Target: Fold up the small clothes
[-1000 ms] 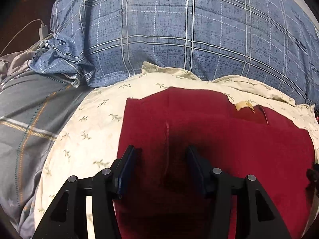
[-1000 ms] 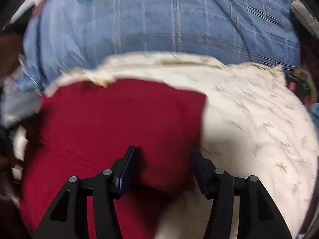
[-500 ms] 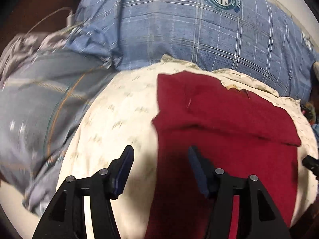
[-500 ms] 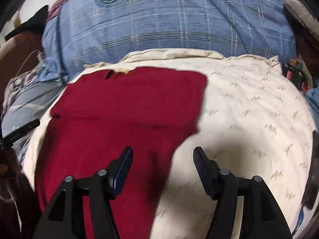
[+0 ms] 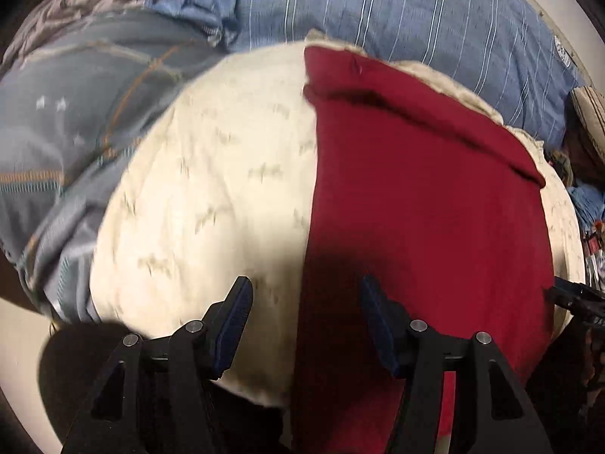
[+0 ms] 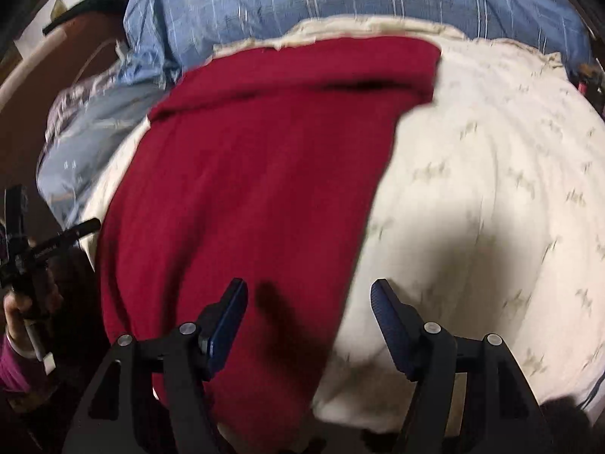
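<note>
**Red garment half-folded, both grippers hanging clear**

I'm looking down both wrist cams at the red garment (image 5: 427, 204), which is lying on a cream leaf-print cushion (image 5: 211, 189), w/ a blue plaid quilt (image 5: 378, 7) bunched behind it. My left gripper (image 5: 304, 325) is hovering over the garment's left edge, jaws spread and gripping nothing; they've just been opening, w/ only cloth and cushion below them, not pinched. My right gripper (image 6: 308, 327) is doing the same at the opposite edge (image 6: 363, 234): released, jaws just been opening wider, nothing between the pads.

Progress, as I'm judging it: the far end is sitting doubled over, a thick band (image 6: 302, 72) running across the top, so one fold is looking done. The piece is reading as a long strip, its near end running out of frame under the grippers, so I'm guessing at least one more fold, near end up toward the band, is left, plus smoothing. Pics are motion-blurred, so I can't tell finer creases.

Containers: I'm seeing no basket, bin or drawer in either view, so nothing to report there. In the right cam, a hand (image 6: 22, 302) is holding the other gripper's handle at the left border.
</note>
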Tool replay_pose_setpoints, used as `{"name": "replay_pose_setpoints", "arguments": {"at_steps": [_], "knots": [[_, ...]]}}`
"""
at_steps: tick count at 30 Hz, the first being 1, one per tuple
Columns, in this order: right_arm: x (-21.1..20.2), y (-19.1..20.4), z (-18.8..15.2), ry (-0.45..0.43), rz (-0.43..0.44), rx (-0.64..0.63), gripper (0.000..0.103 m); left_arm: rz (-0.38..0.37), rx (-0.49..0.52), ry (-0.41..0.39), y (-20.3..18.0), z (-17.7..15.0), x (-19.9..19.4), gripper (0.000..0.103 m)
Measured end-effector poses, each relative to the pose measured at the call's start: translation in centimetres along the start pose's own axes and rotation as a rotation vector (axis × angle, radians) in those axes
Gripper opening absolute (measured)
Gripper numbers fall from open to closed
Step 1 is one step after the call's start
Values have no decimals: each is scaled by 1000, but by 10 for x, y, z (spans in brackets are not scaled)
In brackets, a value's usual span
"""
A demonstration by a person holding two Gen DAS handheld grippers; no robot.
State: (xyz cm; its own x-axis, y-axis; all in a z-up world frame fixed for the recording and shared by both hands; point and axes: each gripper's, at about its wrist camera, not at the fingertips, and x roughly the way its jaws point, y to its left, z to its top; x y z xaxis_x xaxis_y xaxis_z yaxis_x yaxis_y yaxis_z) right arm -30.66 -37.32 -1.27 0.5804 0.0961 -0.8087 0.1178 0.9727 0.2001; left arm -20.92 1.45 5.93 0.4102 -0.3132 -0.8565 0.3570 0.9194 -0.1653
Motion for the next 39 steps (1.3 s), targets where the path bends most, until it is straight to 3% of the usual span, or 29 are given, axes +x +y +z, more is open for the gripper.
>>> {"name": "replay_pose_setpoints", "arguments": {"at_steps": [4,6,9,16,22,27,28,29,30,31,32,33,34,37,39], "knots": [[-10,3,-9,-11,-62,-21,69,5,-19,-7,4,-5,-7,58],[-17,2,-12,-5,-11,-20,69,4,-19,5,6,-7,-10,58],[-16,2,-24,79,112,-22,69,6,-16,28,9,-15,-11,58],[4,2,-59,240,252,-3,69,-19,17,128,6,-34,-5,58],[16,4,-73,295,314,12,69,8,45,189,2,-45,6,58],[31,13,-80,329,322,3,67,-46,34,222,-4,-45,21,58],[34,15,-83,332,323,5,59,-41,33,227,-5,-45,25,57],[35,16,-84,339,325,1,41,-44,31,229,-6,-45,27,57],[36,18,-86,345,332,-12,31,-49,29,231,-6,-45,28,55],[35,19,-86,339,339,-19,20,-58,27,229,-6,-45,29,48],[33,21,-85,329,343,-25,16,-75,27,229,-7,-46,30,38],[30,22,-84,316,346,-30,14,-86,34,234,-7,-47,30,17],[25,22,-83,295,351,-32,9,-81,52,237,-8,-47,31,11],[10,19,-76,235,380,-24,7,-89,83,218,-14,-48,26,5],[-11,19,-67,154,413,-21,7,-140,60,195,-14,-46,12,5]]}}
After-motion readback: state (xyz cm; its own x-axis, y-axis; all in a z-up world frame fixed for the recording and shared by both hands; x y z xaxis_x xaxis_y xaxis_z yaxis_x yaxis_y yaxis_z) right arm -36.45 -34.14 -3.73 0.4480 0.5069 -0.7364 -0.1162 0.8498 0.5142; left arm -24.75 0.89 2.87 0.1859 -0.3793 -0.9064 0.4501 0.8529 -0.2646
